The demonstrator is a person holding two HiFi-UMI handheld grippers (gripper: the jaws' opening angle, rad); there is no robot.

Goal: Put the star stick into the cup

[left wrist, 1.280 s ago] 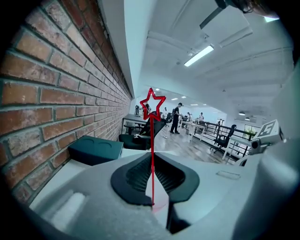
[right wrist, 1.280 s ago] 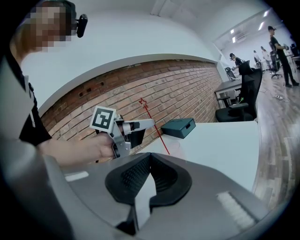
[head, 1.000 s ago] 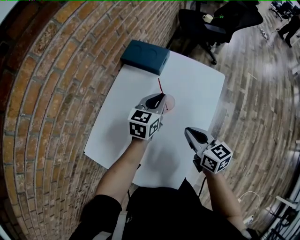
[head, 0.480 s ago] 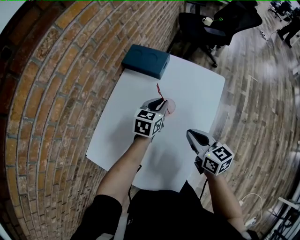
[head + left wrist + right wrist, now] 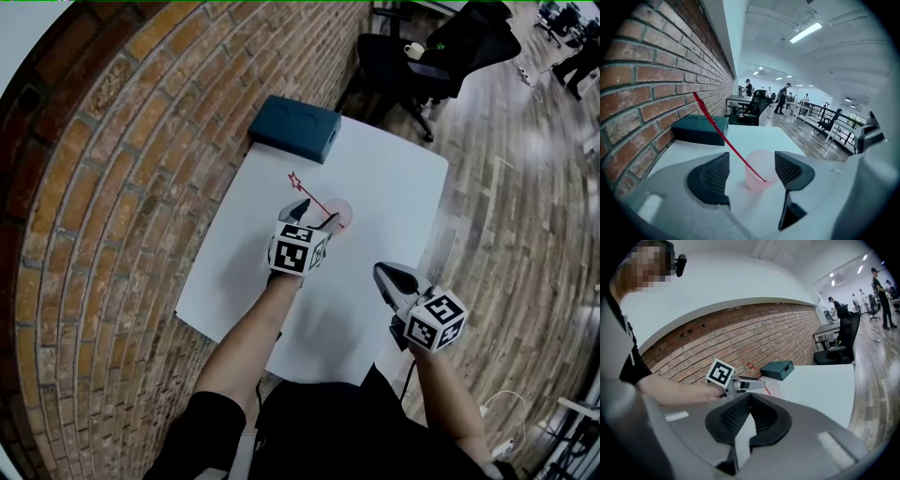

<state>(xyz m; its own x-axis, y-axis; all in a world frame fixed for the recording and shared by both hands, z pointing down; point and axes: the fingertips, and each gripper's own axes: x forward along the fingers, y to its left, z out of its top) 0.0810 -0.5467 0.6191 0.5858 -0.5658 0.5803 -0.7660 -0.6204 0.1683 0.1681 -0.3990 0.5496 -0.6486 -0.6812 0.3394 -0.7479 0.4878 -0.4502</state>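
A thin red star stick (image 5: 310, 198) stands in the pink translucent cup (image 5: 338, 215) on the white table (image 5: 398, 173), leaning toward the brick wall with its star end up. In the left gripper view the star stick (image 5: 723, 135) slants up to the left out of the cup (image 5: 761, 171). My left gripper (image 5: 317, 214) is just behind the cup, its jaws opening; the pads (image 5: 714, 176) stand wide apart and touch neither cup nor stick. My right gripper (image 5: 382, 274) hovers at the table's near right edge, jaws shut on nothing.
A dark teal box (image 5: 292, 122) lies at the table's far end against the brick wall (image 5: 112, 187). A black office chair (image 5: 417, 56) stands beyond the table on the wooden floor. The table's right edge drops off beside my right gripper.
My left gripper has opened and let go of the star stick, which has tipped over toward the wall inside the cup. The gripper drew back slightly; the right one barely moved.
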